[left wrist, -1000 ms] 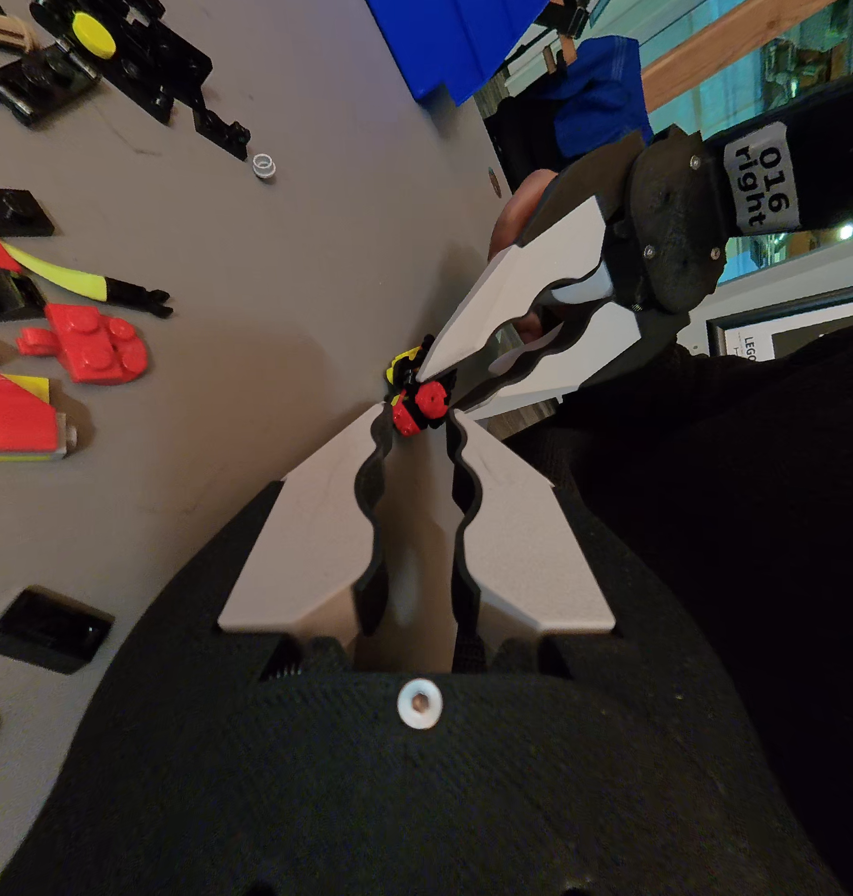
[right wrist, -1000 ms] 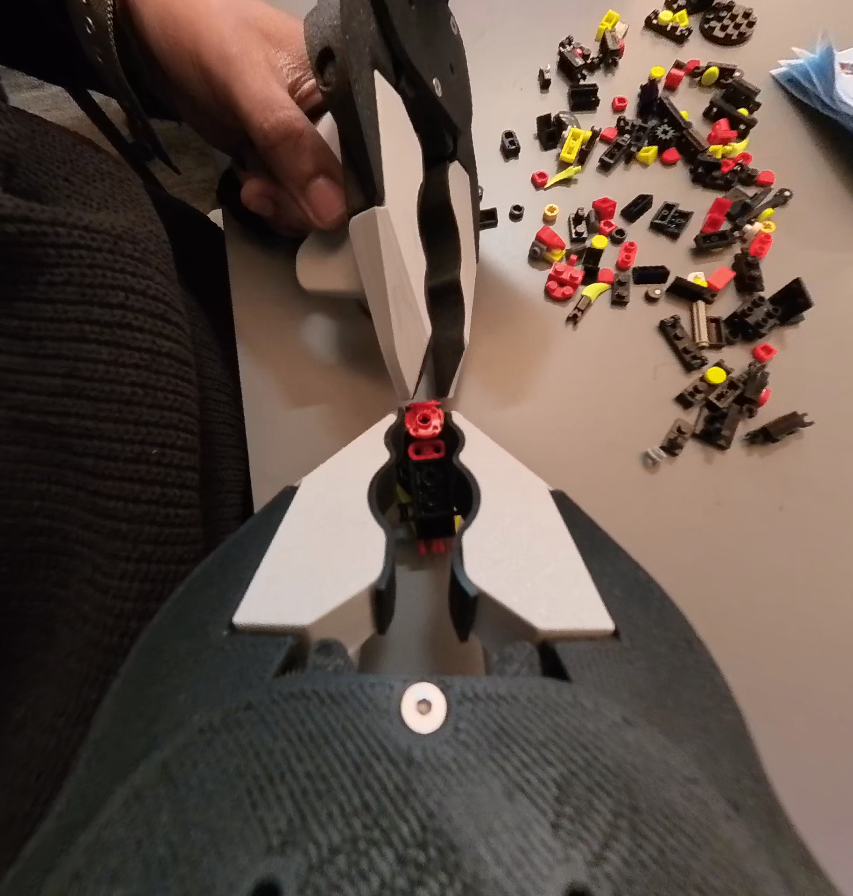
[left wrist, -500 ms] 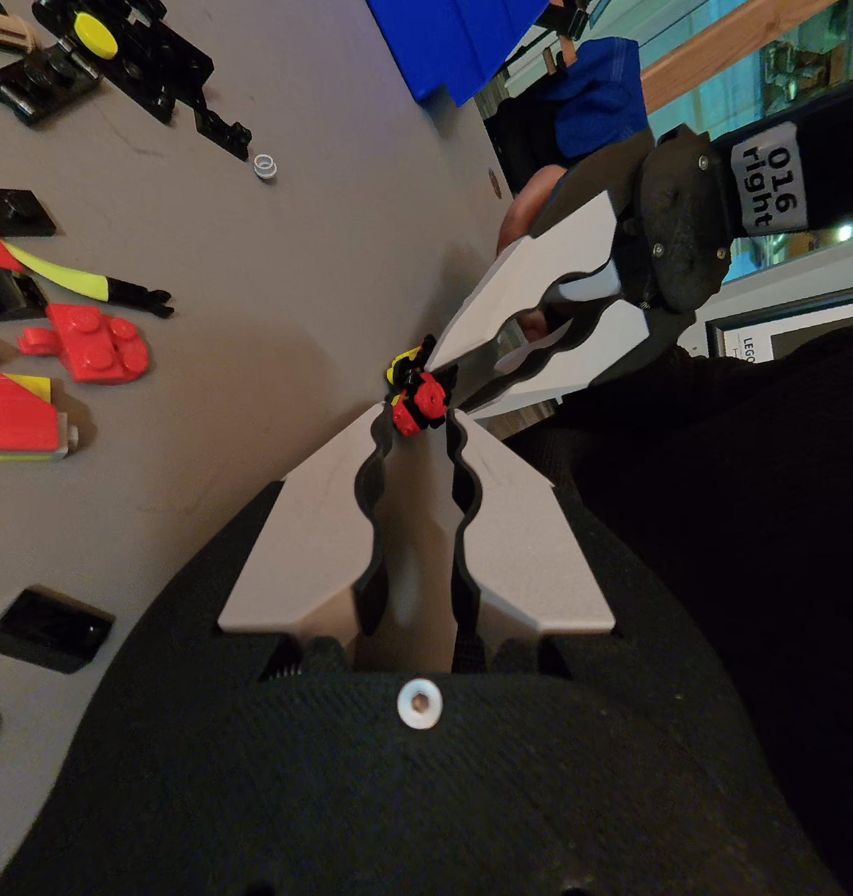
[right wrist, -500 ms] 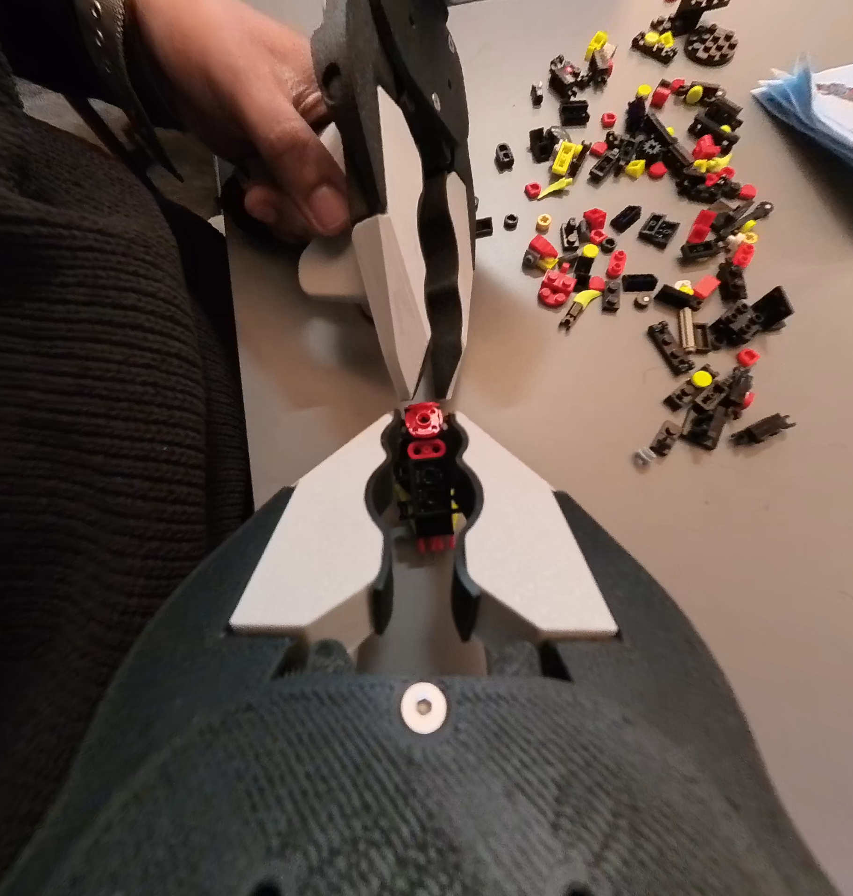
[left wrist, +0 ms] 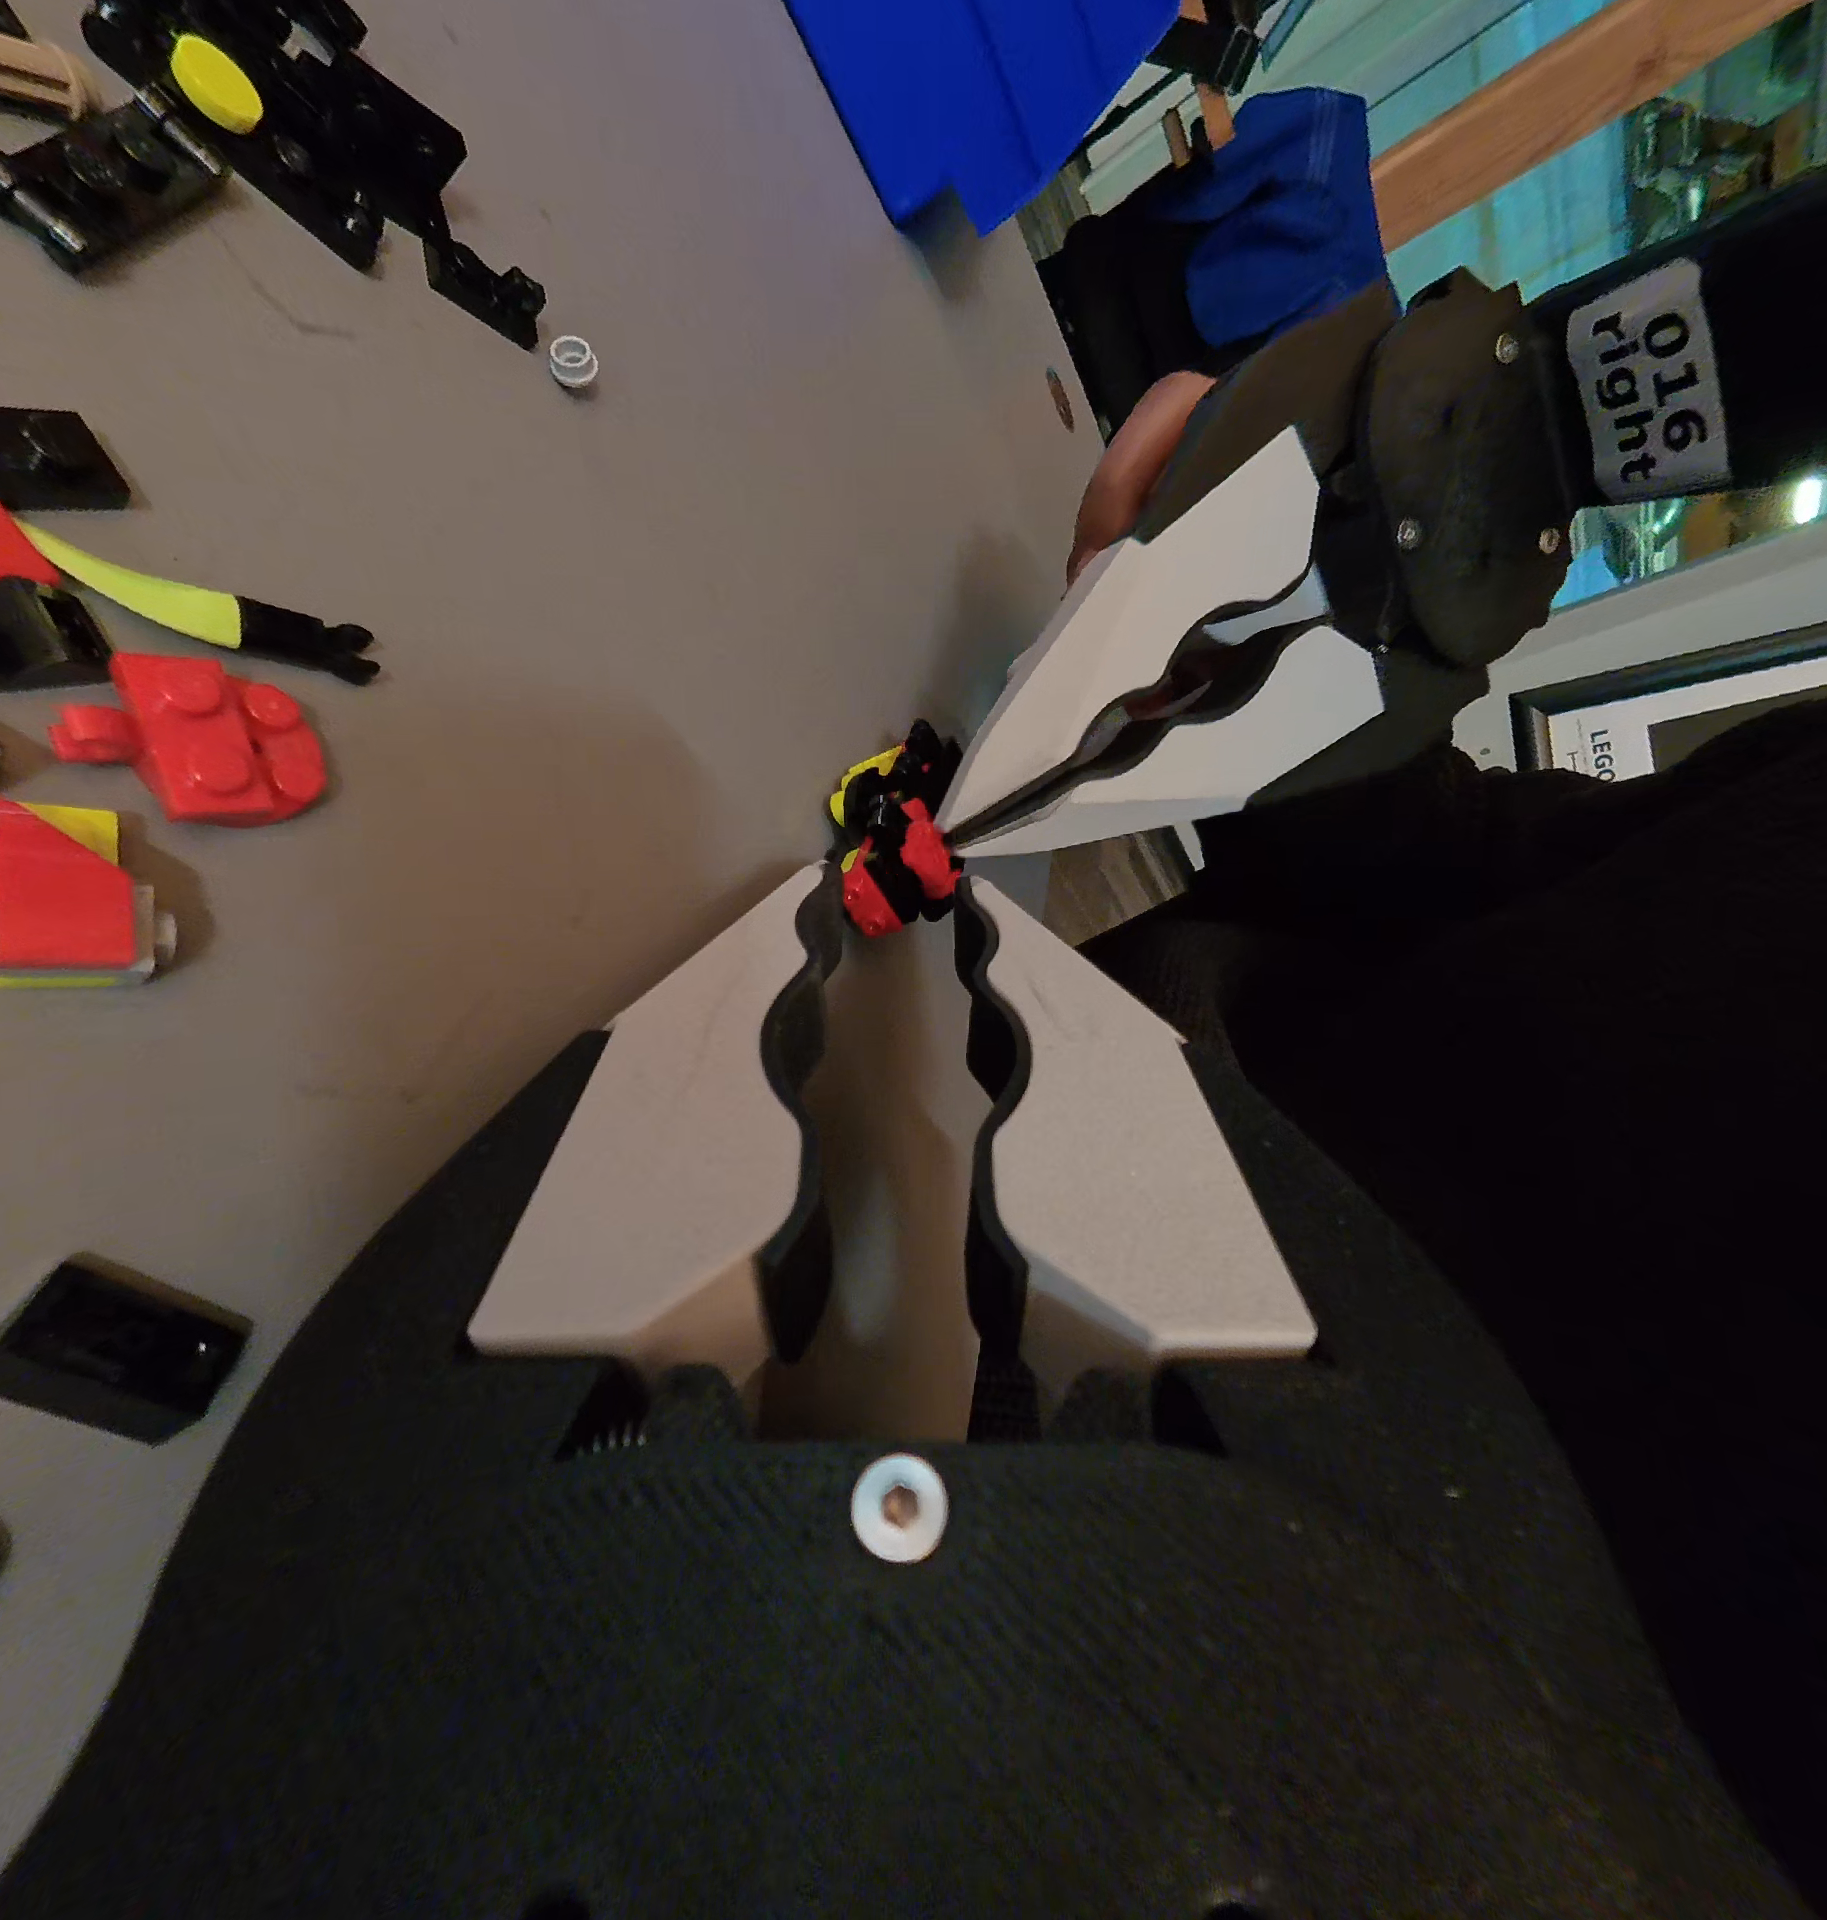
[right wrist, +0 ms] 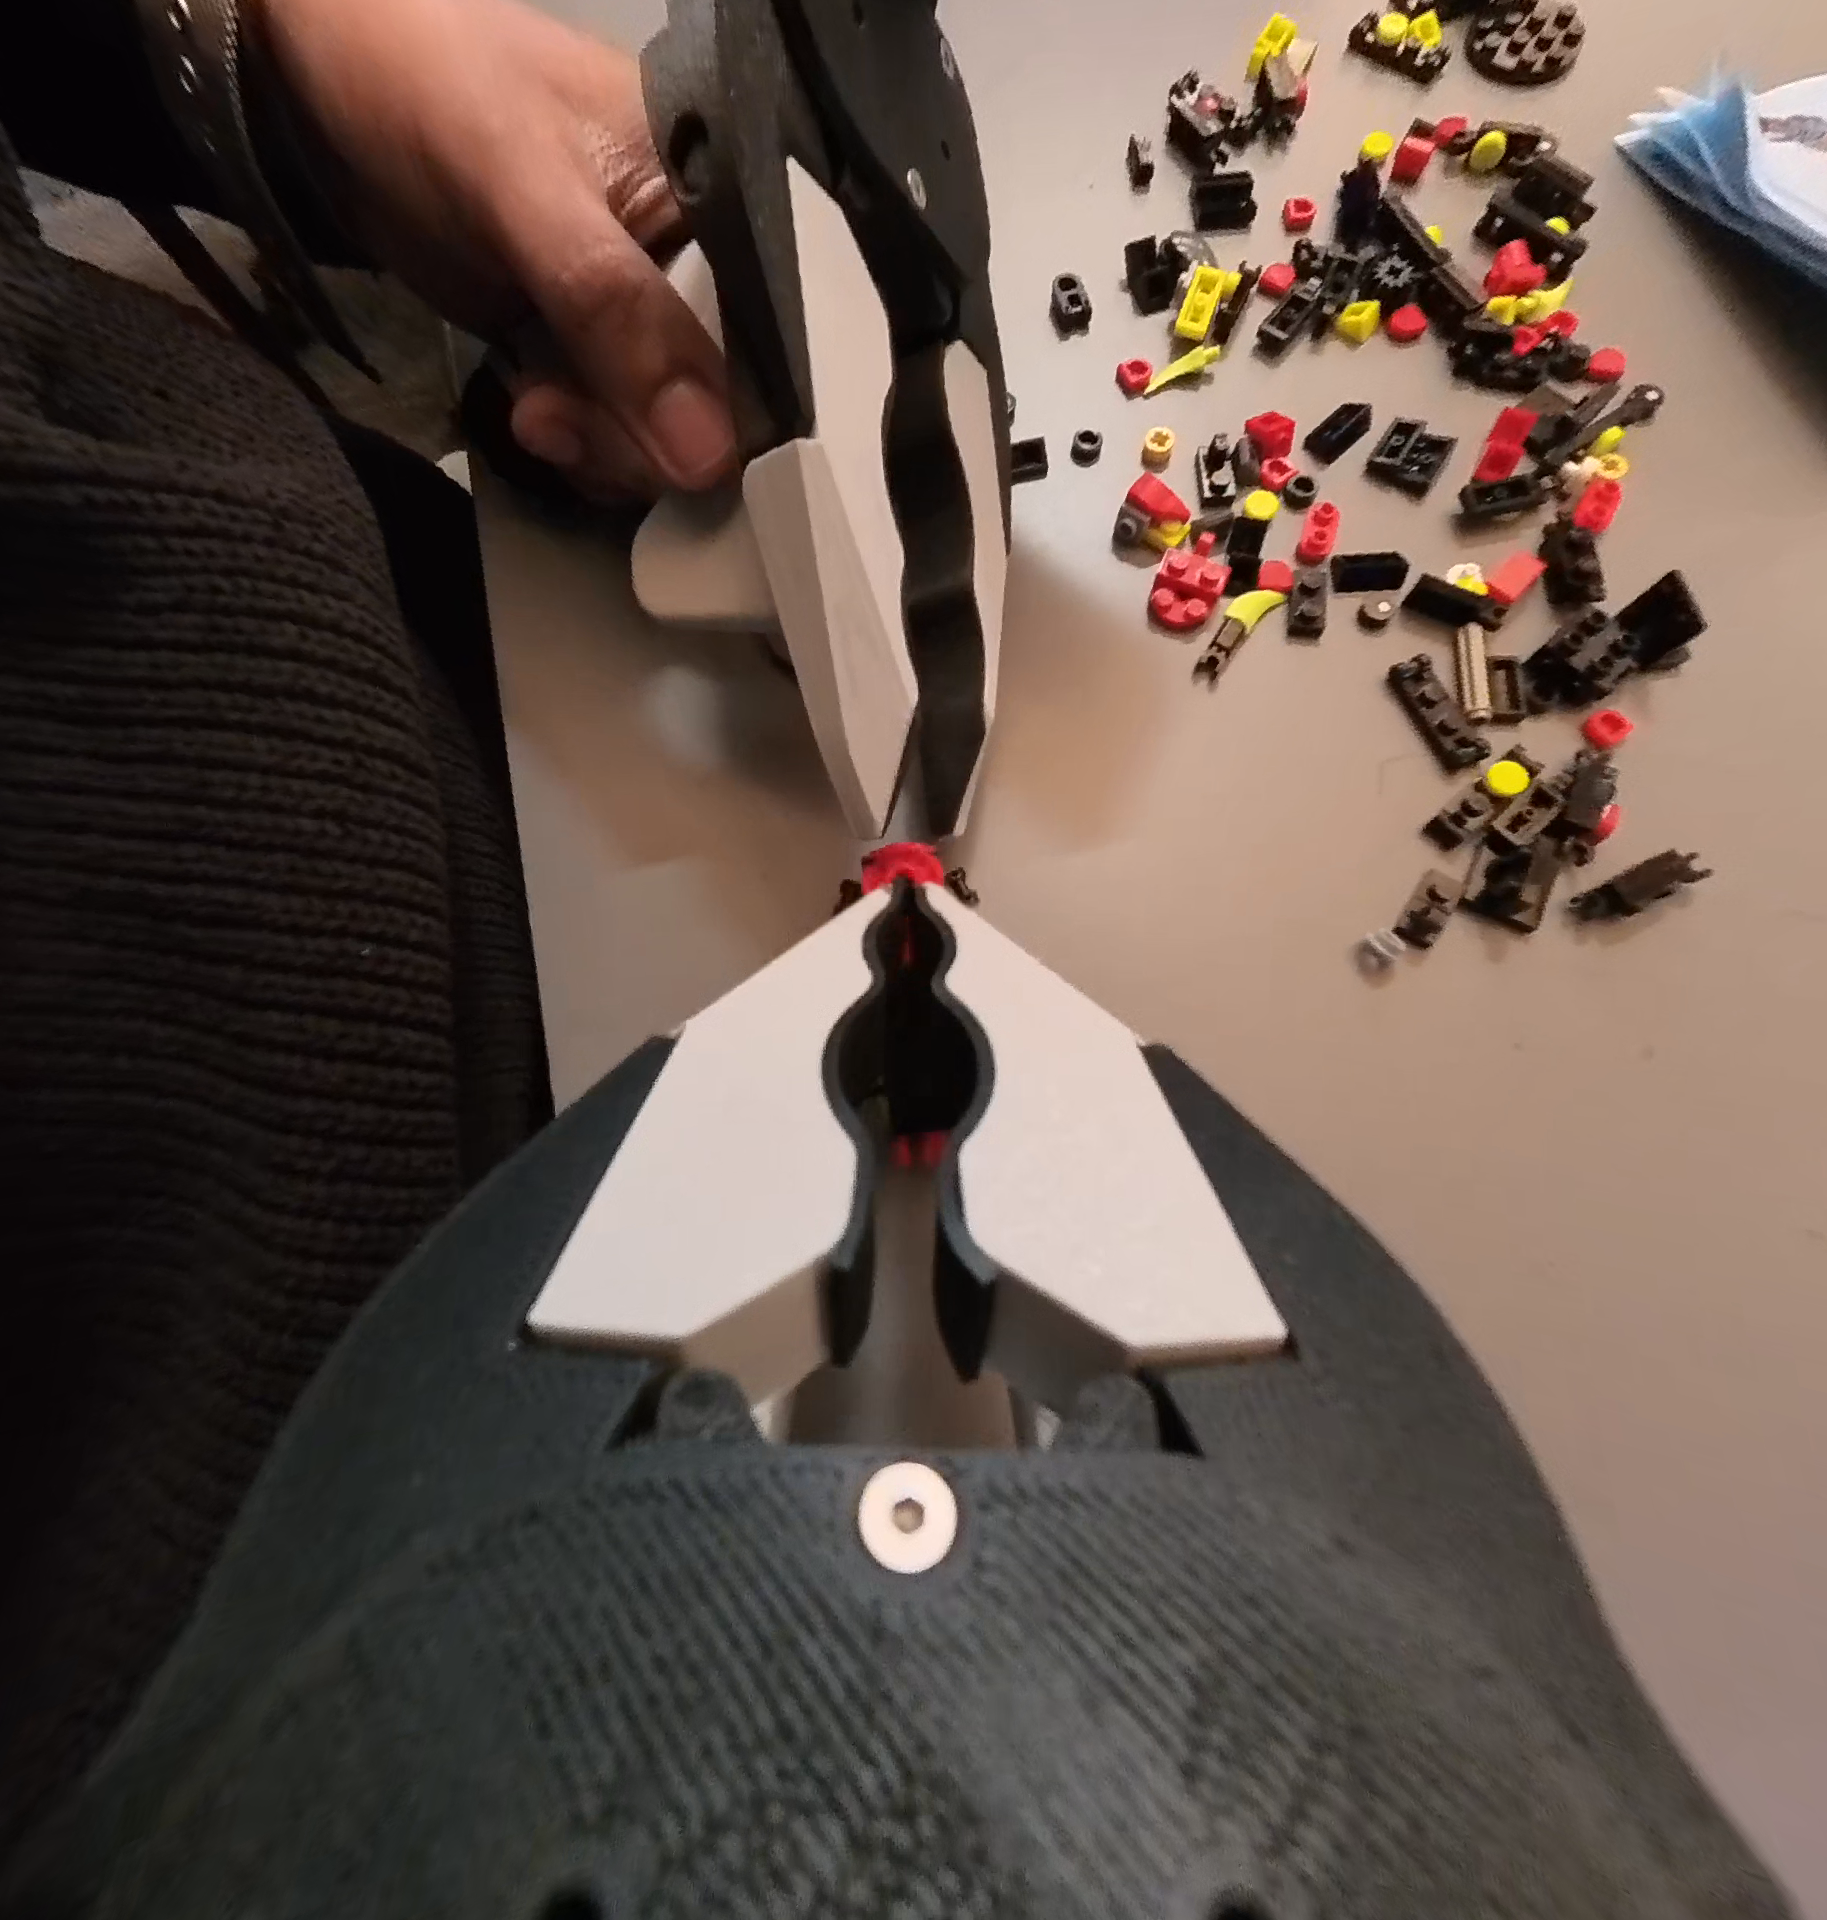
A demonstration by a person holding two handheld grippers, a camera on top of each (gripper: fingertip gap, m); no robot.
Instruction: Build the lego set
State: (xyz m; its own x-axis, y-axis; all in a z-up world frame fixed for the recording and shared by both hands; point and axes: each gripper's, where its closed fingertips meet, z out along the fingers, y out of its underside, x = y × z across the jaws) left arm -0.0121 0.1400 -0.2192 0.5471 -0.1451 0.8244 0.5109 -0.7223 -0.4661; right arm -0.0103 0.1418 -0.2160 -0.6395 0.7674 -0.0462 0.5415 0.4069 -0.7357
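A small red, black and yellow brick assembly [left wrist: 881, 871] sits between the fingertips of my left gripper [left wrist: 896, 891], which is shut on it just above the grey table [left wrist: 576, 623]. My right gripper [right wrist: 901, 902] is shut, pad against pad. Its tips touch the round red piece [right wrist: 898, 868] at the end of the assembly. The rest of the assembly shows dark through the gap in its fingers. In the left wrist view the right gripper [left wrist: 948, 831] comes in from the right with its point on the red piece. The left gripper [right wrist: 909, 821] comes down from above in the right wrist view.
Several loose red, black and yellow bricks [right wrist: 1408, 468] lie scattered at the right. A red plate [left wrist: 218, 743], a red and yellow wedge [left wrist: 52, 894] and a blue box [left wrist: 971, 94] lie nearby. A hand [right wrist: 535, 239] holds the left gripper. Papers [right wrist: 1782, 177] lie far right. Less than 4 cm separates the two grippers' tips. It is some 9 cm from my left tips to the red plate [left wrist: 218, 743]. The right camera catches it too, in the right wrist view [right wrist: 1187, 575].
My right gripper's jaws, which stood around the assembly, have drawn back and shut together at its red end. The left gripper has kept its hold and barely moved.
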